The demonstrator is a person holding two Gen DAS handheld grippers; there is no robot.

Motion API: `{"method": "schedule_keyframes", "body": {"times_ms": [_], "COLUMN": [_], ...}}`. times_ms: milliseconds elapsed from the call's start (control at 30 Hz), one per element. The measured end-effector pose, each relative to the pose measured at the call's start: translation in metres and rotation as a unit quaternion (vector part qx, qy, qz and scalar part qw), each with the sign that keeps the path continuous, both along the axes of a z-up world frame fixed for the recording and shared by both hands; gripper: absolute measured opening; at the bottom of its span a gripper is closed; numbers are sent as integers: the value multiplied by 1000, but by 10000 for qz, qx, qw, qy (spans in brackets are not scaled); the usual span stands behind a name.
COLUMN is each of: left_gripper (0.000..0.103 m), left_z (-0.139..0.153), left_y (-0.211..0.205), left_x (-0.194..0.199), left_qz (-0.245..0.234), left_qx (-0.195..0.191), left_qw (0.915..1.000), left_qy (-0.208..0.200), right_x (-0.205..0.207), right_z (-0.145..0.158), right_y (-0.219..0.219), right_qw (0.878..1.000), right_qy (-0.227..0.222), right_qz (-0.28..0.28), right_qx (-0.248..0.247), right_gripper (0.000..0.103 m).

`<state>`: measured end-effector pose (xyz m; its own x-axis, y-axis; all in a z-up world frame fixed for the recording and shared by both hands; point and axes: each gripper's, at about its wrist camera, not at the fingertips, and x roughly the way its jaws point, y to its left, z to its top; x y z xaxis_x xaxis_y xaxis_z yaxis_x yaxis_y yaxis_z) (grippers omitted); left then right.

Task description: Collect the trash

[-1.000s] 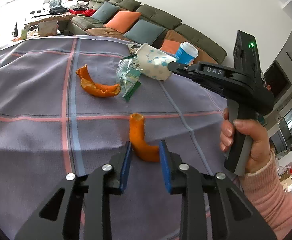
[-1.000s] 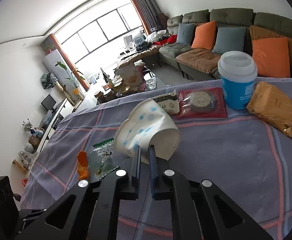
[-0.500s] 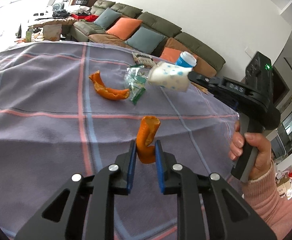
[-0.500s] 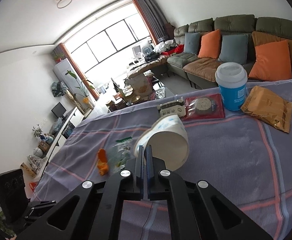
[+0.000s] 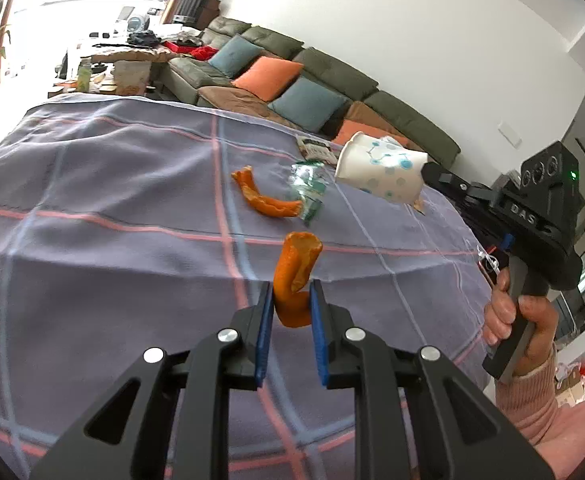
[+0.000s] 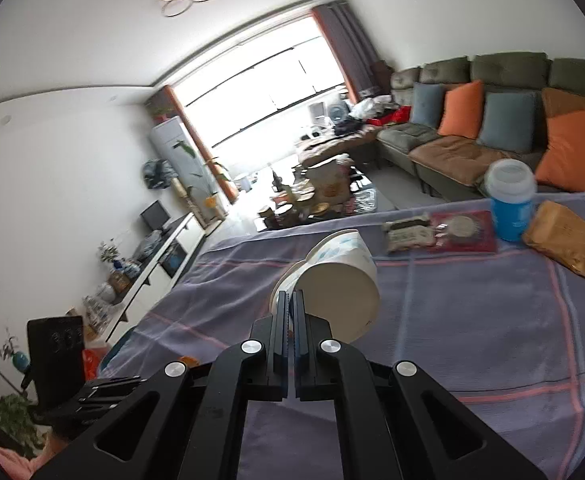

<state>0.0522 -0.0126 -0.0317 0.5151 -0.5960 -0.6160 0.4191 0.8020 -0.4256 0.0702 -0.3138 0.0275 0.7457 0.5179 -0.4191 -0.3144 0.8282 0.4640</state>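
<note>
Left wrist view: left gripper (image 5: 290,304) pinches curled orange peel (image 5: 295,276) (lifted off the cloth); right gripper (image 6: 291,304) clamps a paper cup (image 6: 338,280).

The grey-lilac woven cloth on the table (image 5: 104,208) carries a wide check of pink and pale blue lines. The curled strip of orange peel (image 5: 295,276) is bright orange outside and paler inside; the longer curved orange peel (image 5: 264,200) lying farther off has the same orange. The crumpled clear plastic wrapper (image 5: 308,192) shows green print. The white paper cup (image 5: 384,176) bears blue and teal dots joined by thin lines; its base (image 6: 338,300) is plain cream. The black left tongs (image 5: 290,320) have blue pads (image 5: 263,328). The black right tongs (image 6: 291,320) are black throughout. Beyond stand a blue tumbler with a white lid (image 6: 510,204), a mustard-yellow paper packet (image 6: 564,240) and a red flat packet (image 6: 464,232).
</note>
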Motion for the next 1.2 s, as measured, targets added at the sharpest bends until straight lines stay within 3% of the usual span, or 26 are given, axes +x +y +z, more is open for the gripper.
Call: {"method": "schedule_keyframes", "body": {"times_ms": [600, 1200], "left_gripper": [19, 19], "left_z": [4, 12], "left_y": [93, 177], "left_x": [-26, -56], "left_qz": [1018, 2029], "left_qx": [-127, 57], "left_qw": [9947, 9792], "left_qy": [12, -52], "right_x": [-5, 4], "right_z": [-6, -10], "right_y": [101, 184], "right_qw": [9903, 9706], "right_qy": [-8, 65], "right_qz": [1386, 2405], "right_qx": [43, 60], "right_gripper": [2, 2]}}
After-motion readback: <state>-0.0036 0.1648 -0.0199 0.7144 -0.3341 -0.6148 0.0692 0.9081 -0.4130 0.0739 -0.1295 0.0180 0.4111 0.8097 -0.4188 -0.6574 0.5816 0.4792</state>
